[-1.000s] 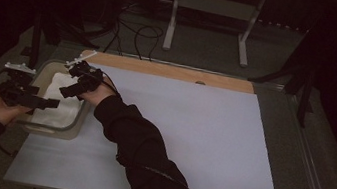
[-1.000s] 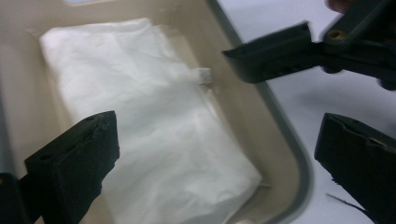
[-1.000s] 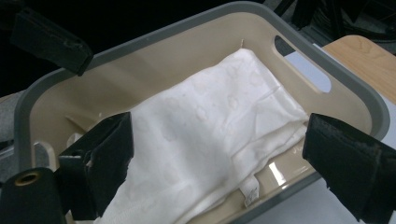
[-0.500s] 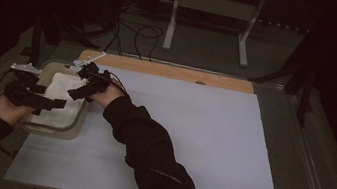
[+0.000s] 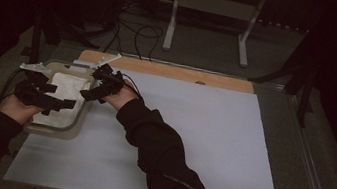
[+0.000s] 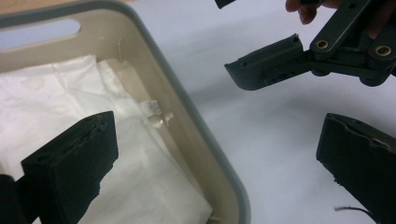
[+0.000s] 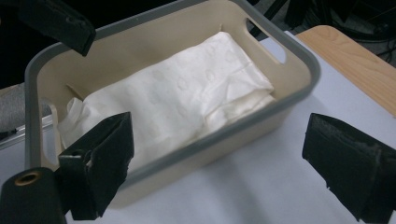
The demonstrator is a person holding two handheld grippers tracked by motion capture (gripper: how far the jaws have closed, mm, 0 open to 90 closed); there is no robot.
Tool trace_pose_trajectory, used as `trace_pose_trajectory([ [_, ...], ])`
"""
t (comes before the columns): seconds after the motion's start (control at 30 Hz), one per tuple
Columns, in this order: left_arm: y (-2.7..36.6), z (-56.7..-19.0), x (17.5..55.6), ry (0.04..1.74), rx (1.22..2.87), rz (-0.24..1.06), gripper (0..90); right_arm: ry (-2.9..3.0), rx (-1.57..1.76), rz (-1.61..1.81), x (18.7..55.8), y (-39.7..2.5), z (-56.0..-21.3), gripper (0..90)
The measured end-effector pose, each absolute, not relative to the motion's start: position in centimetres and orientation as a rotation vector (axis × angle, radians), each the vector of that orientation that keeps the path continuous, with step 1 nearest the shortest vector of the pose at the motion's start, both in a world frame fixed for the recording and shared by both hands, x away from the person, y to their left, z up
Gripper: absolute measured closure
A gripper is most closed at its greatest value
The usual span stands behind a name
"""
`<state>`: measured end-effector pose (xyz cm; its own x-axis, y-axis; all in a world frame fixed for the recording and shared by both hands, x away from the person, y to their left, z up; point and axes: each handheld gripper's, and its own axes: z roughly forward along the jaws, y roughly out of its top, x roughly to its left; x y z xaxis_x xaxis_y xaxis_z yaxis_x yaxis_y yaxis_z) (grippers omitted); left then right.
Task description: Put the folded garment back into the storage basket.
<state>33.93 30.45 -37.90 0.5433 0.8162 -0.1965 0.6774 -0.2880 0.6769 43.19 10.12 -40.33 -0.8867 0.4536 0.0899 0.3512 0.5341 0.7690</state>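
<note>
Both claws have drawn back a little from over the bin [image 5: 77,120] at the surface's [image 5: 199,144] left edge. The left claw [image 5: 61,104] and right claw [image 5: 89,94] gape wide, empty. The white cloth [image 7: 177,98] lies folded inside, seemingly just placed or about to be taken.

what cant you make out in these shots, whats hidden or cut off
- Bin floor: covered by the white cloth in the right gripper view.
- Small pale bit at the bin wall: too small to identify in the left gripper view.
- Cloth's lower part: blocked by the left gripper near jaw, cut off by the frame's bottom edge.
- Room beyond the table: too dark in the high view.
</note>
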Motion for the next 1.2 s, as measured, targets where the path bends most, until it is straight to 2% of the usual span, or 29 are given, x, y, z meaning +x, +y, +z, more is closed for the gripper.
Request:
trace_pose_trajectory([
  [0.67,25.6,-38.7,34.3,1.035,2.115,0.251,0.0,2.597,0.782,1.287,42.3,1.8,-41.0,9.2],
  [1.2,22.4,-39.8,34.0,0.939,2.148,0.258,0.0,2.574,0.835,1.268,41.2,-4.7,-43.0,9.2],
])
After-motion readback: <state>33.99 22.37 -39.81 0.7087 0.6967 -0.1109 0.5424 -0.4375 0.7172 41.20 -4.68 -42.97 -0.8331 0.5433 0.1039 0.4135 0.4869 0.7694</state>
